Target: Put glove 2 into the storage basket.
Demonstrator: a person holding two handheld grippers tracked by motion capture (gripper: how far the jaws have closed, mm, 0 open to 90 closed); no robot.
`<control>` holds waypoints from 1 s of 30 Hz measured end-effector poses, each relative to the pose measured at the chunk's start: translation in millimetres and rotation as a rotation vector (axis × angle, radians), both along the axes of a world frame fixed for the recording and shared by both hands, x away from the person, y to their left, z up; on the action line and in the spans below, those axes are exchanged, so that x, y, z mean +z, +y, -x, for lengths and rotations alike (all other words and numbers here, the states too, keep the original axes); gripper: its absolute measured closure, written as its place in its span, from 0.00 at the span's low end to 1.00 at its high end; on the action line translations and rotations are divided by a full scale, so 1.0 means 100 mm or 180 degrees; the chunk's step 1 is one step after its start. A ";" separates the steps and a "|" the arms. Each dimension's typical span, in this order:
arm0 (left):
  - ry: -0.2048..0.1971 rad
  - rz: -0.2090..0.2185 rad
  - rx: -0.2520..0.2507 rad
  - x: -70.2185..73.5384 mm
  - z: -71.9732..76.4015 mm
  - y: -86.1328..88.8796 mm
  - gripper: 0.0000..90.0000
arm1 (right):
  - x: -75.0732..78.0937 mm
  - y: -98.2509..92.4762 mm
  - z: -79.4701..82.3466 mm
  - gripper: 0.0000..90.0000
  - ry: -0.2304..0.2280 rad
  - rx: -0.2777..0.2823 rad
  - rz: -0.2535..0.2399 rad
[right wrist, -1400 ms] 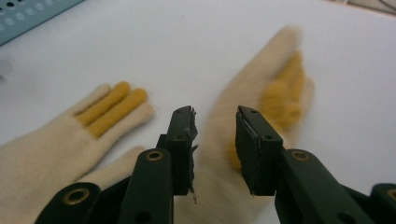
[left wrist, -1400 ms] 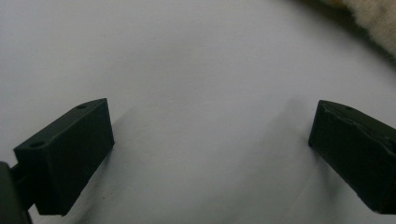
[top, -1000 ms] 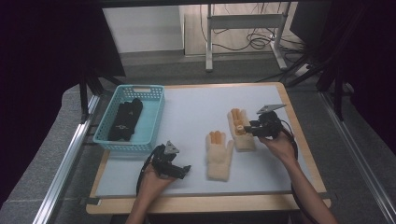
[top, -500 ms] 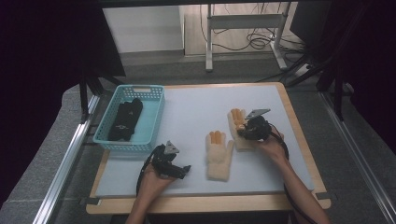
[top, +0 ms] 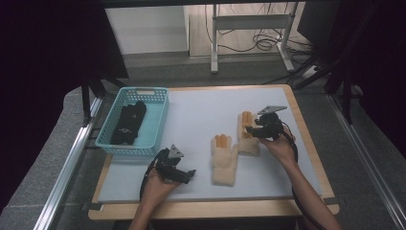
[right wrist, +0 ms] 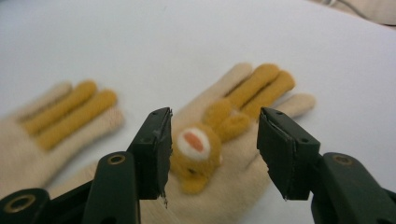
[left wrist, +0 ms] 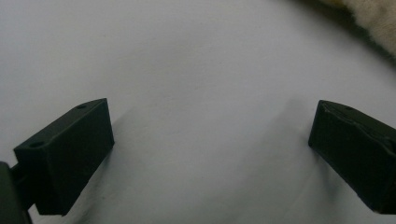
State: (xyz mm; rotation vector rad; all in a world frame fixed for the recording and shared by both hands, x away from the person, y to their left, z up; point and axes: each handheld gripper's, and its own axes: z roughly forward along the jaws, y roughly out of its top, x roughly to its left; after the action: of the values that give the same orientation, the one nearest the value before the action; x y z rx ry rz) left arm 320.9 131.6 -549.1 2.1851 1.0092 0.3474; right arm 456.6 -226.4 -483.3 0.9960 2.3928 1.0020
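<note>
Two cream gloves with orange fingers lie flat on the white table. My right gripper [top: 253, 130] hovers over the right glove [top: 249, 144]. Its jaws have just been opening and stand apart. In the right gripper view, an orange plush ornament [right wrist: 196, 149] on that glove [right wrist: 261, 88] sits between the right gripper [right wrist: 212, 144] jaws without the pads pressing on it. The left glove [top: 225, 160] lies beside it, and it appears blurred [right wrist: 60, 112] at the left of that view. My left gripper [top: 189, 176] rests open near the table's front, with bare table between the left gripper [left wrist: 210, 154] jaws.
A teal basket [top: 143, 91] at the back left holds dark folded items [top: 129, 122]. A cream glove edge [left wrist: 369, 14] shows at the top right of the left gripper view. The table has a wooden rim [top: 306, 129] close to my right hand.
The right gripper shifted slightly over the right glove and its jaws stand wider. The left gripper has not moved.
</note>
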 end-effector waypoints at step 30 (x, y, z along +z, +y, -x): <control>0.0002 -0.0011 -0.0007 0.00 0.00 0.00 0.00 | 0.22 -0.14 0.31 0.72 -0.0035 0.0609 -0.0264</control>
State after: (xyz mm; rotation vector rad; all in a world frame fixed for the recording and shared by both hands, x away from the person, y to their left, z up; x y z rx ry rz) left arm 321.0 131.7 -549.0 2.1894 1.0074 0.3477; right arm 425.7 -240.4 -460.9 0.7973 2.4920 1.1785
